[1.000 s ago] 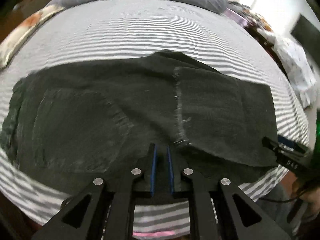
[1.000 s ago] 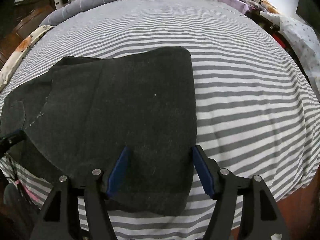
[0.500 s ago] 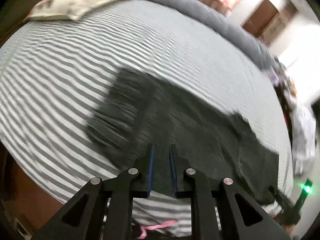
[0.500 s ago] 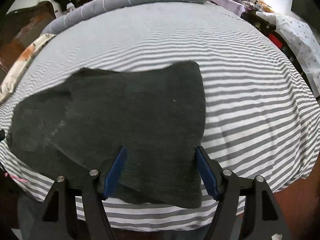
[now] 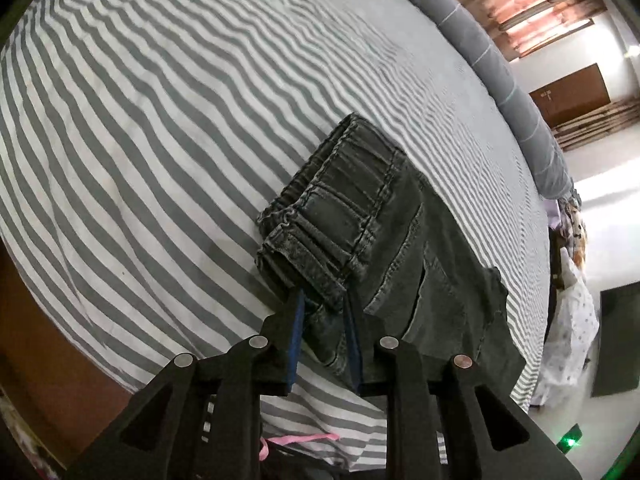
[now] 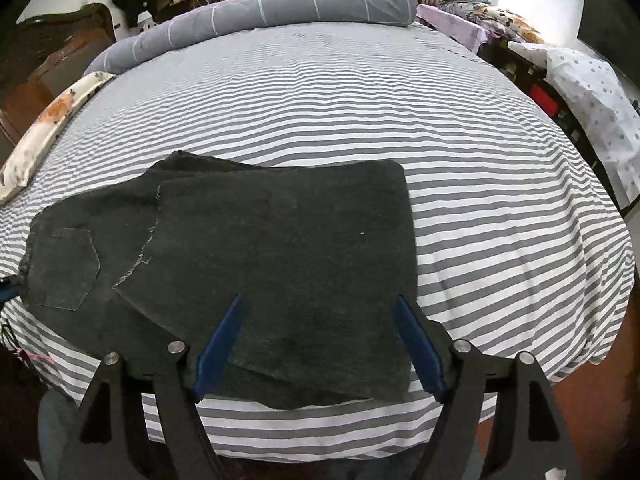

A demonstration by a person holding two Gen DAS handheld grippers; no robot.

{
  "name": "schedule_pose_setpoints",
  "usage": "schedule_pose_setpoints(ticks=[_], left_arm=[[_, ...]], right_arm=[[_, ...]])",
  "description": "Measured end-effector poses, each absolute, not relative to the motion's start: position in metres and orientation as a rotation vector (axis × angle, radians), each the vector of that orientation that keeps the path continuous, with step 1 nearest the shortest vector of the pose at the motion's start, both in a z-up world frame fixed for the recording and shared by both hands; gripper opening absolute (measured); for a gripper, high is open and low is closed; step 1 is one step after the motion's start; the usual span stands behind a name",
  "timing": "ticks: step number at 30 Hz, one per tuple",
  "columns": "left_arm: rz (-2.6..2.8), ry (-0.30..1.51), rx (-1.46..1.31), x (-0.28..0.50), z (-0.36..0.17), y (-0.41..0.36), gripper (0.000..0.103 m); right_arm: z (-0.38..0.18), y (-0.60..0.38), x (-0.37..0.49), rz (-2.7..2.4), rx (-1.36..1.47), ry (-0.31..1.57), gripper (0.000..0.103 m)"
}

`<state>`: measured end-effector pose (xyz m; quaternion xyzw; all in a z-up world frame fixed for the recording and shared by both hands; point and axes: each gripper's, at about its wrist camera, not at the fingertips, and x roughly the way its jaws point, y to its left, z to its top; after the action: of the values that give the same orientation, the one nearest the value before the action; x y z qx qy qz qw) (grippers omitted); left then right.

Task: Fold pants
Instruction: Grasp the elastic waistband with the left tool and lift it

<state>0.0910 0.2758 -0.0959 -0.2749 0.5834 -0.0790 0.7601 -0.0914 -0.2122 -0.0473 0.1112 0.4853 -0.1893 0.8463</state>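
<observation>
Left wrist: pants [image 5: 360, 216] waistband | right wrist: back pocket [image 6: 66, 268]

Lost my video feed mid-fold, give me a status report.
Left gripper at the waistband, jaws opening, fabric between them. Right gripper wide, jaws opening, above the pants, gripping nothing. Pants folded over on the striped bed. Nothing in the way.

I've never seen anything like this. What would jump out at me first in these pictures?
Probably the dark pants, folded on the near part of a bed with a grey-and-white striped sheet. Next, the two black tools with blue pads: the left hand-held gripper sits at the pants' gathered waistband, jaws opening with denim between them, while the right hand-held gripper opens wide above the folded leg end.
</observation>
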Motion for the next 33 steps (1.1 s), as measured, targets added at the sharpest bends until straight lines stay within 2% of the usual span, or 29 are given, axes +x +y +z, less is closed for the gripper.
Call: schedule_pose_setpoints(ticks=[11, 15, 21, 29, 31, 33], left_arm=[[-0.133, 1.273, -0.843, 0.089, -0.119, 0.306, 0.024], [-0.159, 1.244, -0.868, 0.099, -0.126, 0.304, 0.041], [-0.177, 1.195, -0.876, 0.108, -0.139, 0.302, 0.049], [-0.21, 1.148, -0.844, 0.128, -0.139, 0.295, 0.049], [-0.213, 1.132, -0.787, 0.129, -0.134, 0.289, 0.042], [-0.223, 1.131, -0.765, 0.129, -0.132, 0.285, 0.03]], right_arm=[[-0.029, -0.2, -0.088, -0.331, 0.246, 0.968, 0.079], [-0.033, -0.195, -0.081, -0.308, 0.245, 0.98, 0.079], [-0.039, -0.189, -0.076, -0.292, 0.253, 0.989, 0.079], [-0.051, -0.18, -0.068, -0.263, 0.266, 1.021, 0.079], [-0.054, -0.178, -0.068, -0.255, 0.27, 1.024, 0.079], [-0.055, -0.178, -0.068, -0.252, 0.282, 1.024, 0.079]])
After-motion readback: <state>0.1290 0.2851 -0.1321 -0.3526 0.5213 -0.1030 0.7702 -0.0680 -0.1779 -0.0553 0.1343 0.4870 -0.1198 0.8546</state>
